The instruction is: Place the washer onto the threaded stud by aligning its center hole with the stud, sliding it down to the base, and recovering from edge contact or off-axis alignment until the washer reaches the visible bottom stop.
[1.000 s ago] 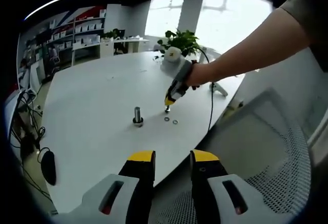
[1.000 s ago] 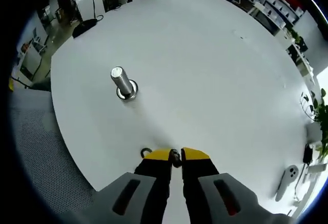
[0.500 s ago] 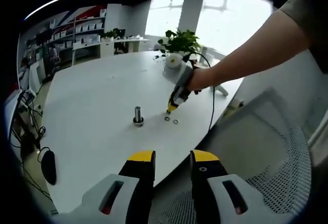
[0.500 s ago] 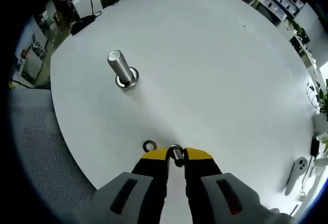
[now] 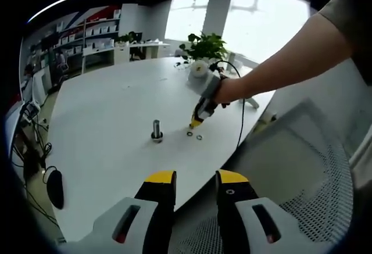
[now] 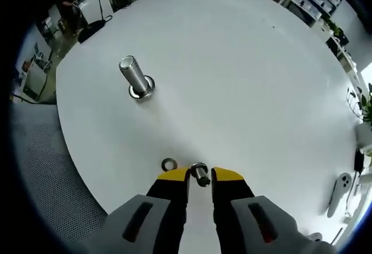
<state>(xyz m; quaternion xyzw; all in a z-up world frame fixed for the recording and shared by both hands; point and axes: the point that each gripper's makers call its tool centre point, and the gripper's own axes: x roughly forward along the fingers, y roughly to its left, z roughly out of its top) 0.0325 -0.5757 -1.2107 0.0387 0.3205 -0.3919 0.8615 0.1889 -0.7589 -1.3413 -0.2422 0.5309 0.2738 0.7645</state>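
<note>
A threaded steel stud stands upright on the white round table, with a ring at its foot. One washer lies flat on the table just beyond the tips of my right gripper, whose jaws stand a little apart and hold nothing. A second washer lies close to its left. In the left gripper view, the stud stands left of both washers, and the right gripper hovers just above them in a person's hand. My left gripper is open and empty, near the table's front edge.
A mesh office chair sits by the table's near edge, at the left in the right gripper view. A black cable and a potted plant lie behind the right gripper. A white handset rests far right. A dark mouse lies left.
The right gripper has drawn back a little from the washers and its jaws have spread wider. The washer stays on the table ahead of the tips. The left gripper has not moved.
</note>
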